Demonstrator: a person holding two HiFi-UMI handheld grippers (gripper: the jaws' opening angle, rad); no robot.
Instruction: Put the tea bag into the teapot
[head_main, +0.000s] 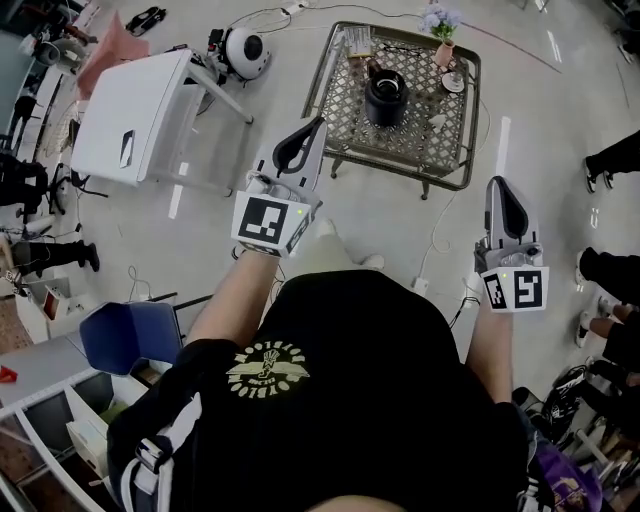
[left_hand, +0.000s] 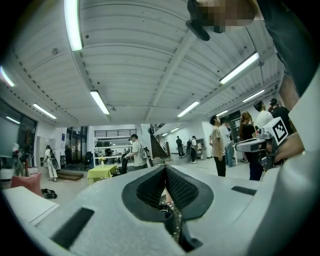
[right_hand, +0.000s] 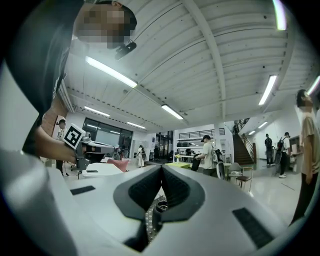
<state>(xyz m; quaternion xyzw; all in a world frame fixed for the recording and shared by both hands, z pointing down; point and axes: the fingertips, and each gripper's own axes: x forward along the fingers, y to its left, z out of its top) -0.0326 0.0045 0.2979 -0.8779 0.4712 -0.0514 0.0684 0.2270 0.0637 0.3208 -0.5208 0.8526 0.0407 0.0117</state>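
Observation:
A black teapot (head_main: 386, 97) stands in the middle of a low metal mesh table (head_main: 346, 100) on the floor ahead of me. I cannot pick out the tea bag among the small things on the table. My left gripper (head_main: 320, 121) is held up in the air short of the table's near left corner, its jaws shut and empty (left_hand: 165, 169). My right gripper (head_main: 495, 182) hangs further right and nearer to me, beside the table's near right corner. It is shut too, with nothing between its pads (right_hand: 161, 167).
On the mesh table stand a vase of pale flowers (head_main: 443, 35), a small white saucer (head_main: 453, 80) and a flat box (head_main: 358, 42). A white table (head_main: 135, 115) stands at the left, with a white round device (head_main: 245, 50) and cables beyond it. People's shoes (head_main: 598, 170) are at the right.

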